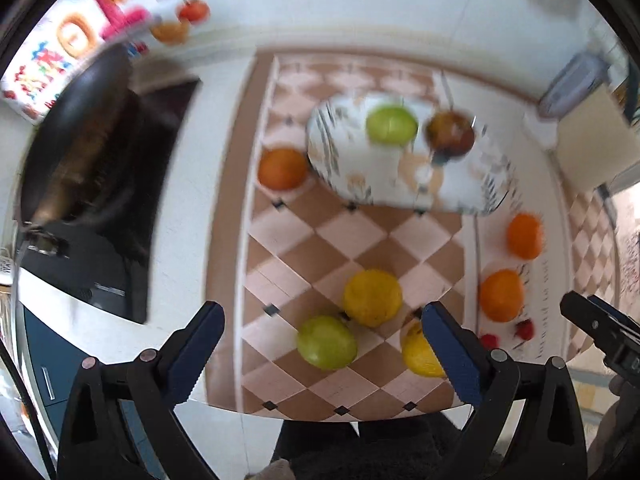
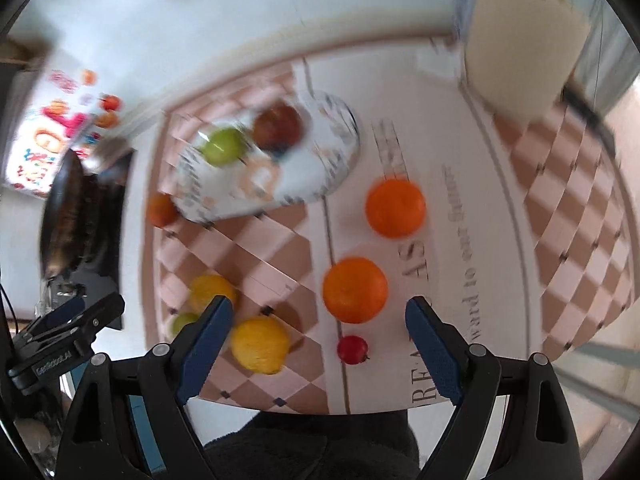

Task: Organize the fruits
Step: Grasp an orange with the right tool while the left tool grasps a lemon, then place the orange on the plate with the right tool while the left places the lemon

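Note:
A patterned white plate (image 1: 360, 176) (image 2: 312, 176) holds a green apple (image 1: 391, 124) (image 2: 223, 146) and a red apple (image 1: 450, 131) (image 2: 278, 126). Loose on the checked mat lie a green apple (image 1: 326, 342), two lemons (image 1: 372, 297) (image 2: 260, 344), three oranges (image 1: 282, 168) (image 2: 395, 208) (image 2: 355, 290) and small red fruits (image 2: 352, 349). My left gripper (image 1: 320, 356) is open and empty above the near green apple. My right gripper (image 2: 320, 352) is open and empty above the near orange and lemon.
A black pan (image 1: 76, 136) sits on a dark hob at the left. A colourful box (image 1: 64, 40) stands behind it. A cream box (image 2: 524, 40) stands at the back right. The mat's front edge (image 2: 280, 408) is close below the grippers.

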Available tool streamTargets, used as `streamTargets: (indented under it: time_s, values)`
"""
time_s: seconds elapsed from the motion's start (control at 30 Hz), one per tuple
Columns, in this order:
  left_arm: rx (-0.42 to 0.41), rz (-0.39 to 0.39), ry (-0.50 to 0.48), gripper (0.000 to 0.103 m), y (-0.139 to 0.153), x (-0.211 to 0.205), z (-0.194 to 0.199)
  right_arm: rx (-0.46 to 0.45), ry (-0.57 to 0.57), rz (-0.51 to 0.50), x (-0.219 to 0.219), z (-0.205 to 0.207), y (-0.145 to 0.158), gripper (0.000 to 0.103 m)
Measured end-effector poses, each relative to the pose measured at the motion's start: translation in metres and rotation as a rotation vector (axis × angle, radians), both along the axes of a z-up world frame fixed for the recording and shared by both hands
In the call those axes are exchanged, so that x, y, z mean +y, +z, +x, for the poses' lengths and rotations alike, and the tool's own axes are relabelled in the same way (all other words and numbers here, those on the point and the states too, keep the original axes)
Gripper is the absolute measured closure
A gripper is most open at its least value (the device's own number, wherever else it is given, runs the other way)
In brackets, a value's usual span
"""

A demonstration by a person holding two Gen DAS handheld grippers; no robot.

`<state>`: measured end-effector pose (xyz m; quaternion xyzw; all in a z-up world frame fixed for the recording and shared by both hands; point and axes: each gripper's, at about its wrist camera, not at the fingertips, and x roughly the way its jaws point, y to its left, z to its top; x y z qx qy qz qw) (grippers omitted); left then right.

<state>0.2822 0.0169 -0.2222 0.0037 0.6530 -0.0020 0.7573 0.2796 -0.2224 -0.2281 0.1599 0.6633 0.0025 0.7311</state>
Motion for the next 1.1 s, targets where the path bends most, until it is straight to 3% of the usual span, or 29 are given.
streamTargets:
  time_s: [0.2,0.4,0.53,0.73,0.97,1.1]
  values:
    - [0.17,-0.063,-0.029,0.003,-0.06,-0.023,0.024,0.168,-0.025,0.014,-0.008,0.011,-0.079,0.028]
    - [0.301,-0.069,-0.063,0.027,-0.105,-0.037,0.033,0.24,-0.001,0.013,-0.002,0.015,-0.112,0.029]
    - [0.32,-0.101,-0.053,0.046,-0.115,-0.04,0.033,0.256,0.017,0.003,0.001,0.016,-0.126,0.034]
    - [0.302,-0.056,-0.076,0.046,-0.116,-0.05,0.032,0.225,0.044,0.004,0.003,0.016,-0.128,0.035]
    - [0.297,-0.057,-0.061,0.046,-0.119,-0.051,0.031,0.24,0.023,0.04,-0.006,0.02,-0.136,0.034]
    - [0.294,-0.072,-0.046,0.046,-0.118,-0.05,0.028,0.205,0.025,0.043,-0.008,0.018,-0.136,0.036]
